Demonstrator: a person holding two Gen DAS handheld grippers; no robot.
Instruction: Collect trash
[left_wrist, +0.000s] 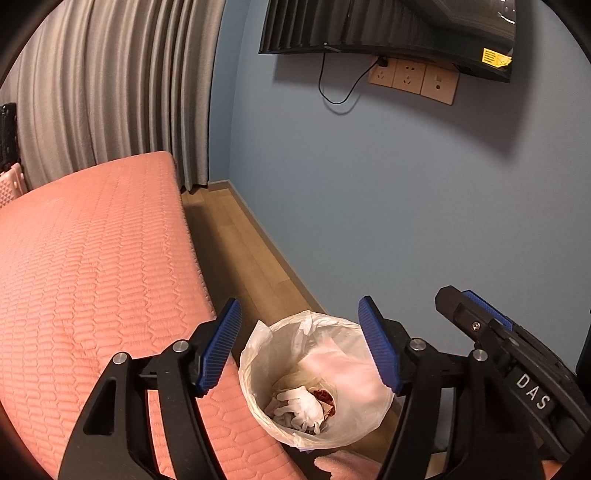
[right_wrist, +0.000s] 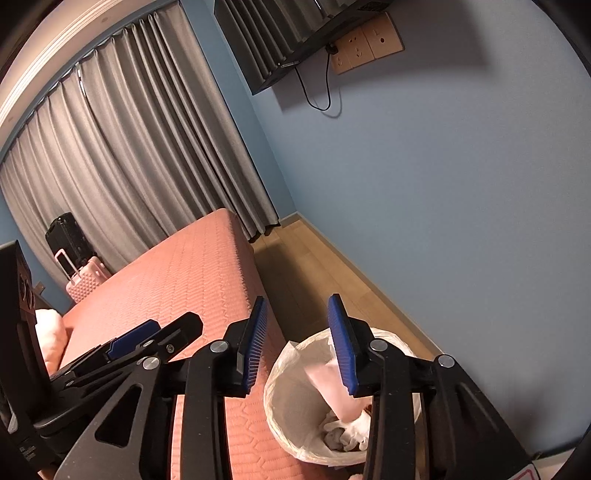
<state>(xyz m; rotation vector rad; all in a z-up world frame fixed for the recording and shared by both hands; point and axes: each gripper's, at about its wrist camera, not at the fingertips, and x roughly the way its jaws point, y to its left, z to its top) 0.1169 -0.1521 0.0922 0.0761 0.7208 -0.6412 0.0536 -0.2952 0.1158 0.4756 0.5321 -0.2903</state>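
A round trash bin (left_wrist: 258, 373) lined with a clear plastic bag stands on the floor beside the bed, and crumpled white tissues (left_wrist: 301, 404) with a red scrap lie at its bottom. My left gripper (left_wrist: 301, 345) hovers above the bin, open, with nothing between its blue pads. The right gripper (left_wrist: 476, 314) shows at the right edge of the left wrist view. In the right wrist view the bin (right_wrist: 284, 398) sits below my right gripper (right_wrist: 299, 343), which is open and empty. A pale pink sheet (right_wrist: 332, 391) leans inside the bin over white tissues (right_wrist: 351, 432).
A bed with a salmon quilted cover (left_wrist: 92, 277) fills the left. A strip of wooden floor (left_wrist: 240, 258) runs between bed and blue wall (left_wrist: 406, 203). Grey curtains (right_wrist: 129, 147), a wall television (left_wrist: 388, 26), sockets (left_wrist: 413, 79), and a pink suitcase (right_wrist: 86, 278) stand beyond.
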